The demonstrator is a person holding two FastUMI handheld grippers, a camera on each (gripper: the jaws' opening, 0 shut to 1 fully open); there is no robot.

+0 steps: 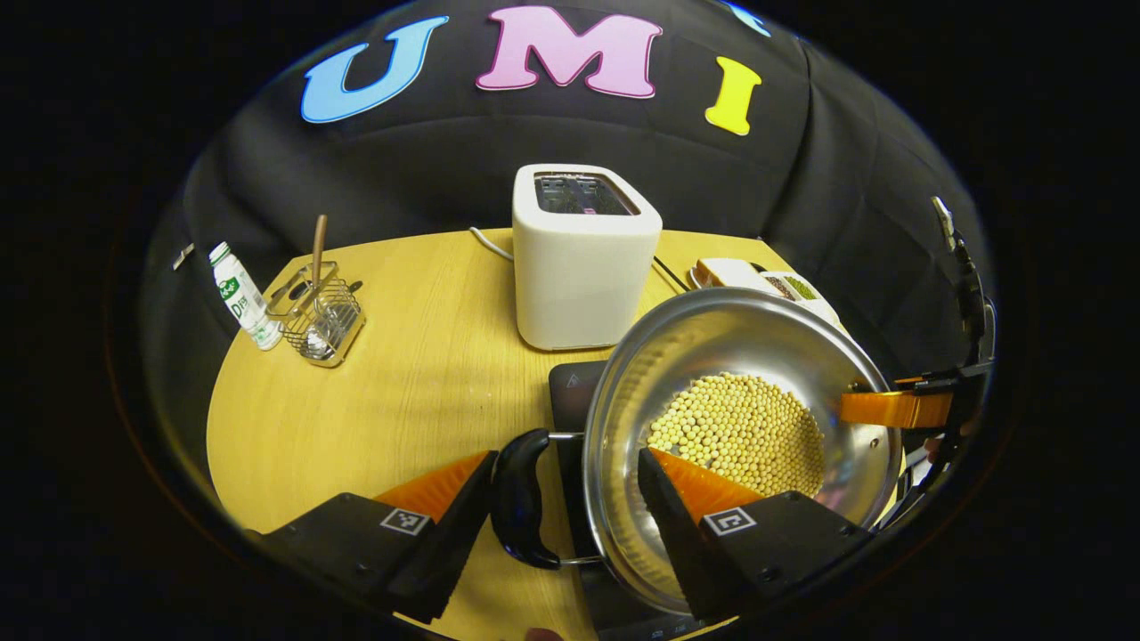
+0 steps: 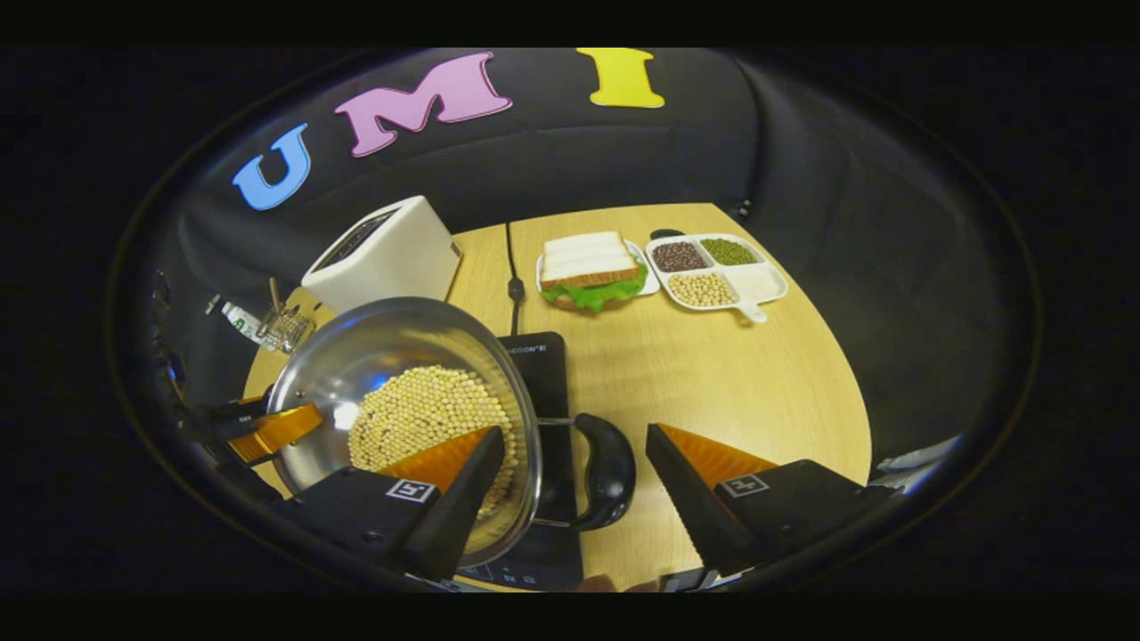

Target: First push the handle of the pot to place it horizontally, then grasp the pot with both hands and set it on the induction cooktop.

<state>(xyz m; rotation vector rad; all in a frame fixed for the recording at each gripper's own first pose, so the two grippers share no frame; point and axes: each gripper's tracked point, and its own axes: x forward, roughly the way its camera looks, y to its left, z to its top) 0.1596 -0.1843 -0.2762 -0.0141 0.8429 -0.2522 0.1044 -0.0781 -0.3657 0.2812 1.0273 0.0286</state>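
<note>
Pot (image 1: 739, 445) sitting over induction cooktop (image 1: 570, 392); left gripper (image 1: 565, 507) and right gripper (image 2: 570, 485) both spread wide, straddling side handles; release seemingly done; retreating left.

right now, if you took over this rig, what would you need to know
Left claw: open, straddling the pot's rim and one black handle, not clamped.
Right claw: open, straddling the opposite handle the same way.
The pot, holding beans, is over the induction cooktop.
Done: both handles lie horizontal.
Left: can't tell if the pot is fully seated; check that, then back both claws out.
</note>
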